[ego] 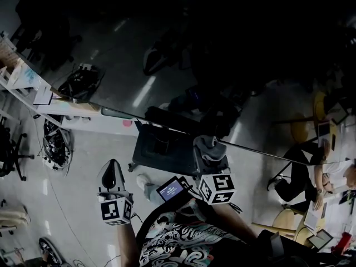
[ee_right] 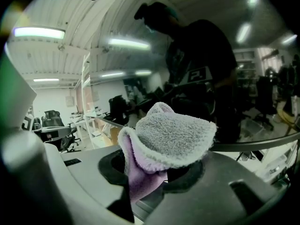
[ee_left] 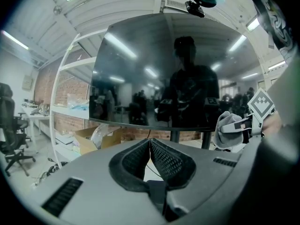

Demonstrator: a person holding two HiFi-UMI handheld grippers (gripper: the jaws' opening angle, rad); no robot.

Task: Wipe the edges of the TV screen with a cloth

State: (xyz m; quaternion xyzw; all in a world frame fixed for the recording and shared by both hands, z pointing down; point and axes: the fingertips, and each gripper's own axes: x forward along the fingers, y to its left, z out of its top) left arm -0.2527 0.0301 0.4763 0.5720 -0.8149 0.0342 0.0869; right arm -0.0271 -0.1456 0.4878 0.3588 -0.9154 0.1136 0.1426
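The dark, reflective TV screen [ego: 222, 49] fills the upper head view; its lower edge [ego: 261, 153] runs diagonally. A grey cloth [ego: 210, 147] with a lilac underside is bunched in my right gripper [ego: 211, 157], which is shut on it and holds it against that edge. In the right gripper view the cloth [ee_right: 164, 139] covers the fingertips of the right gripper [ee_right: 164, 165]. My left gripper [ego: 112, 166] hangs below and left of the screen, shut and empty. The left gripper [ee_left: 150, 144] faces the TV screen [ee_left: 173, 69], with the cloth [ee_left: 229, 130] at the lower right corner.
A white shelf rack [ego: 22, 77] stands left of the TV, with a cardboard box [ee_left: 86, 137] beside it. Cables [ego: 55, 143] lie on the floor. The black TV stand [ego: 161, 149] is below the screen. An office chair [ee_left: 9, 139] is far left. People sit at tables [ego: 328, 177] on the right.
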